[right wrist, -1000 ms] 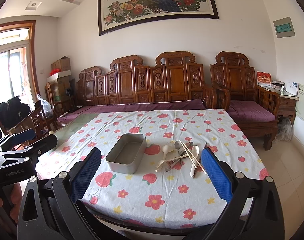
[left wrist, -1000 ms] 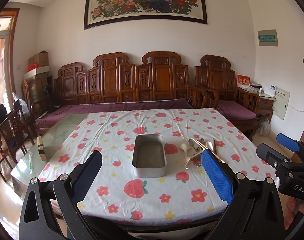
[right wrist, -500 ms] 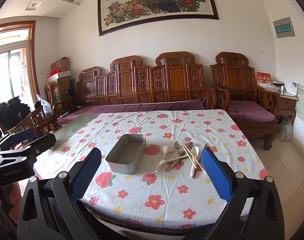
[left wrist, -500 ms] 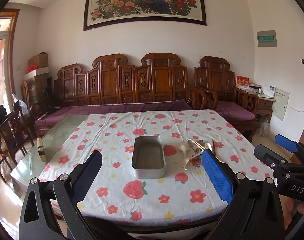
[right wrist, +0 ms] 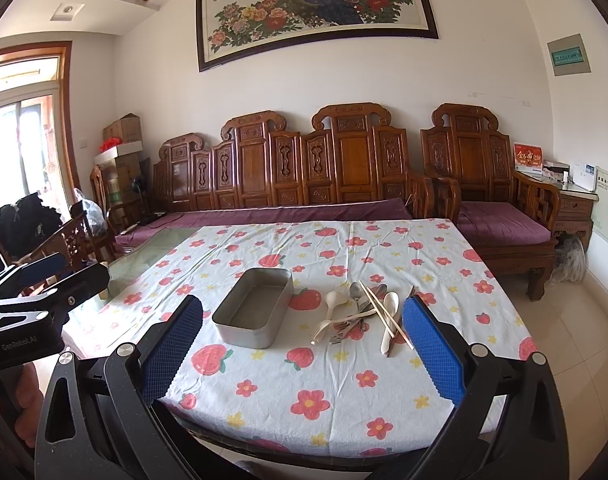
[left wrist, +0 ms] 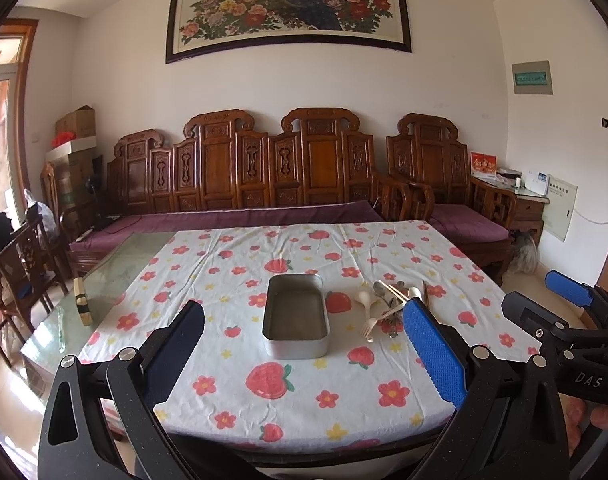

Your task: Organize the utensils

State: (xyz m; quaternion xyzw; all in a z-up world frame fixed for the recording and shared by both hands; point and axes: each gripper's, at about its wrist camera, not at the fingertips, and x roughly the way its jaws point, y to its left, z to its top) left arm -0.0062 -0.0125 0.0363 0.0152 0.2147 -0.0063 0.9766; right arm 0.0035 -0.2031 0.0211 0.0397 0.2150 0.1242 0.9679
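Observation:
An empty metal tin point(left wrist: 296, 316) point(right wrist: 255, 308) sits mid-table on a strawberry-print cloth. Right of it lies a pile of utensils point(left wrist: 387, 305) point(right wrist: 361, 314): white plastic spoons, a fork, metal spoons and wooden chopsticks, crossed over each other. My left gripper point(left wrist: 304, 356) is open and empty, held above the table's near edge in front of the tin. My right gripper point(right wrist: 304, 356) is open and empty, held near the front edge facing the pile. Each gripper shows at the side of the other's view, the right point(left wrist: 567, 320) and the left point(right wrist: 36, 300).
The cloth point(right wrist: 343, 376) covers most of a glass-topped table; bare glass point(left wrist: 116, 272) shows at the left with a small wooden block point(left wrist: 81, 300) on it. A carved wooden sofa point(left wrist: 264, 184) stands behind the table and chairs point(right wrist: 64, 240) at the left.
Both grippers have stayed open and nearly still. The left view has shifted slightly, the table sitting a little lower in frame. Nothing on the table has moved.

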